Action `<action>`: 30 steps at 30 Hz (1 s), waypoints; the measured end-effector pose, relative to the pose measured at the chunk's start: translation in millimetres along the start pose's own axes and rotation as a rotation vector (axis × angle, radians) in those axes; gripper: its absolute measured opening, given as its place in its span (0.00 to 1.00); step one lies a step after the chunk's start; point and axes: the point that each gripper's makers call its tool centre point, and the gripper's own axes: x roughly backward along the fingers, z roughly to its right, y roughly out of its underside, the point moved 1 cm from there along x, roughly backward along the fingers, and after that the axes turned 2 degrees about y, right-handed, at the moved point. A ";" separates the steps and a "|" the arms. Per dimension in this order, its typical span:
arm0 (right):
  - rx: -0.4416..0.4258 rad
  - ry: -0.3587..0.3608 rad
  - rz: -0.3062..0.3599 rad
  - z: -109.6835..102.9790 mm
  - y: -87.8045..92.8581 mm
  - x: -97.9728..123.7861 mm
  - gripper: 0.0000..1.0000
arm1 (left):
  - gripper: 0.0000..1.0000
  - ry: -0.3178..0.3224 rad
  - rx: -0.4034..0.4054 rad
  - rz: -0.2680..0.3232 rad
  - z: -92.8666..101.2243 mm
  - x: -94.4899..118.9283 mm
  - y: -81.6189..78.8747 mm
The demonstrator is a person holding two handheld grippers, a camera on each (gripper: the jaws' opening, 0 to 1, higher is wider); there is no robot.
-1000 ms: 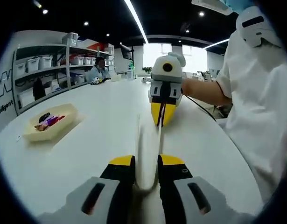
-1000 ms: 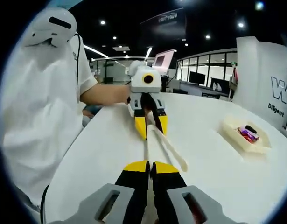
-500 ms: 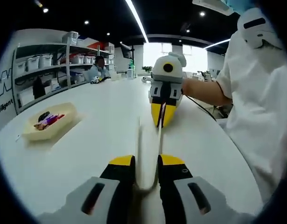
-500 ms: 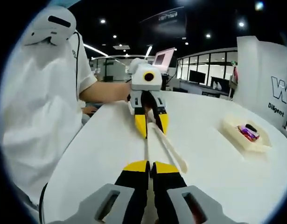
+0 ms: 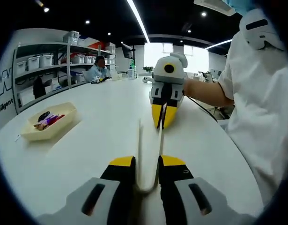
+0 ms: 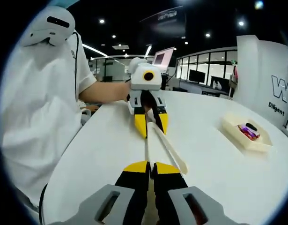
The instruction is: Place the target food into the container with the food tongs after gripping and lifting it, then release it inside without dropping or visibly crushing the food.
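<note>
**A:** What is each gripper doing with the food tongs (image 5: 148,150)?

**B:** In the left gripper view, the left gripper (image 5: 147,165) is pinching the closed bend of the tongs, its jaws nearly together around it. The right gripper (image 5: 163,114) is facing it from the far end, its yellow jaws closing in on the tips of the tong arms. In the right gripper view the right gripper (image 6: 151,167) is looking all but closed, and one tong arm (image 6: 168,149) is splaying off to the side.

**A:** And the food?

**B:** It is lying in a shallow cream tray (image 5: 50,123) on the white surface (image 5: 97,140), well apart from both grippers. The tray (image 6: 246,135) is also showing in the right gripper view.

**A:** How is it going to handle?

**B:** Judging by the look, these are small wrapped pieces (image 5: 48,120), light and slick, so the tongs should be closing gently across the middle of one. The tongs themselves are looking thin and springy.

**A:** Anything unclear?

**B:** The pieces are too small to identify, and I cannot tell which container is the destination
</note>
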 end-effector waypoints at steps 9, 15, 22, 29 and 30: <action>-0.014 0.007 0.006 1.3 -0.8 0.8 0.00 | 0.19 0.001 -0.001 0.000 0.5 0.1 -0.2; -0.022 0.017 0.011 3.1 0.1 4.7 0.02 | 0.19 0.001 0.000 0.000 0.6 0.2 -0.4; -0.030 0.021 0.010 5.8 3.2 8.3 0.02 | 0.19 0.000 0.004 0.002 0.3 3.6 -0.3; -0.024 0.011 0.004 4.3 3.5 7.7 0.00 | 0.18 -0.004 0.010 -0.001 0.1 6.7 0.8; -0.022 0.010 0.003 3.9 3.5 7.7 0.00 | 0.18 -0.004 0.011 -0.001 0.0 6.7 0.8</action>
